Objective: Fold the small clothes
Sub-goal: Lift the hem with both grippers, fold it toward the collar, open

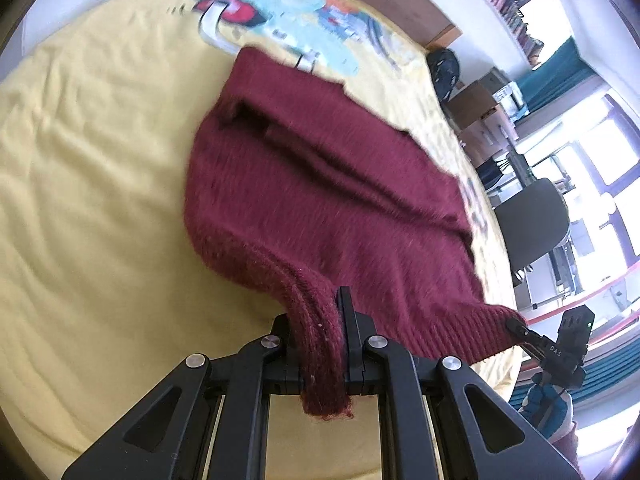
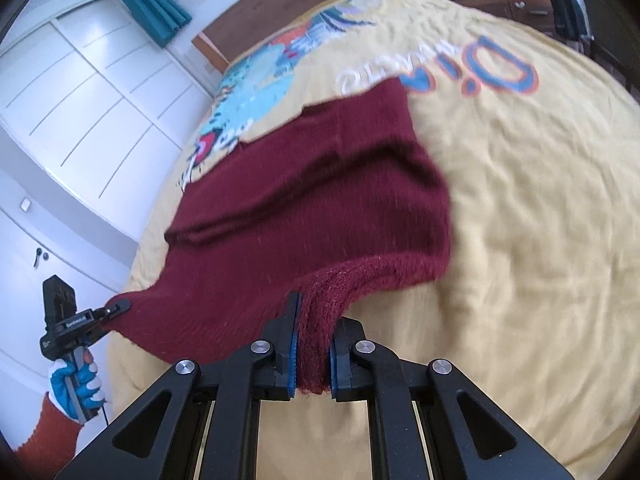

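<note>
A dark red knitted sweater (image 1: 320, 184) lies on a yellow printed bedspread (image 1: 100, 184), its near hem lifted off the bed. My left gripper (image 1: 320, 340) is shut on one ribbed hem corner. My right gripper (image 2: 312, 340) is shut on the other hem corner of the sweater (image 2: 304, 208). In the left wrist view the right gripper (image 1: 516, 326) shows at the far right, clamped on the hem. In the right wrist view the left gripper (image 2: 118, 306) shows at the left, clamped on the hem, held by a gloved hand. The hem stretches between both grippers.
The bedspread (image 2: 520, 220) carries a blue and red cartoon print (image 1: 288, 12) and lettering (image 2: 472, 72) beyond the sweater. White wardrobe doors (image 2: 72, 92) stand left of the bed. A chair (image 1: 532, 220), drawers and windows lie past the bed's right edge.
</note>
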